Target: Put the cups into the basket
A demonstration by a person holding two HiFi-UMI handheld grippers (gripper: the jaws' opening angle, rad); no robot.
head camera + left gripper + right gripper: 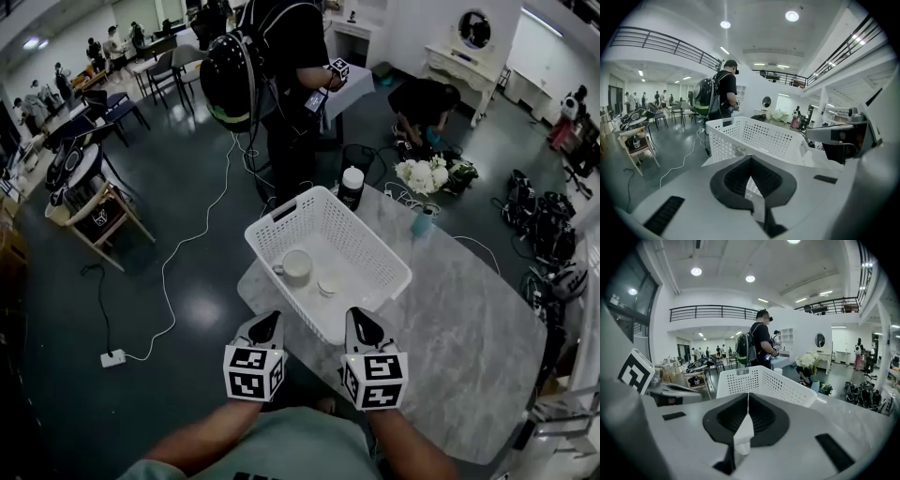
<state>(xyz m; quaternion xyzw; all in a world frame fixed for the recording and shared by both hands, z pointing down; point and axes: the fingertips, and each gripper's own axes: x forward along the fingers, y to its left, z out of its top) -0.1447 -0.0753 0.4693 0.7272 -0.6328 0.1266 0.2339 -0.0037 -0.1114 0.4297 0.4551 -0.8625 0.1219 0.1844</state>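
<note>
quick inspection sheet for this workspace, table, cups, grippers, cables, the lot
surface: marble table, basket near its left end.
job's things: white basket holds a handled mug and a smaller cup.
clutter: black bottle with a white lid and a small teal vessel behind the basket; whether that is a cup or a vase is unclear.
grippers: left gripper and right gripper both shut, empty, just short of the basket.
cables: white cable running to a power strip on the floor.
surroundings: person with a backpack, wooden chair, white flowers.
</note>
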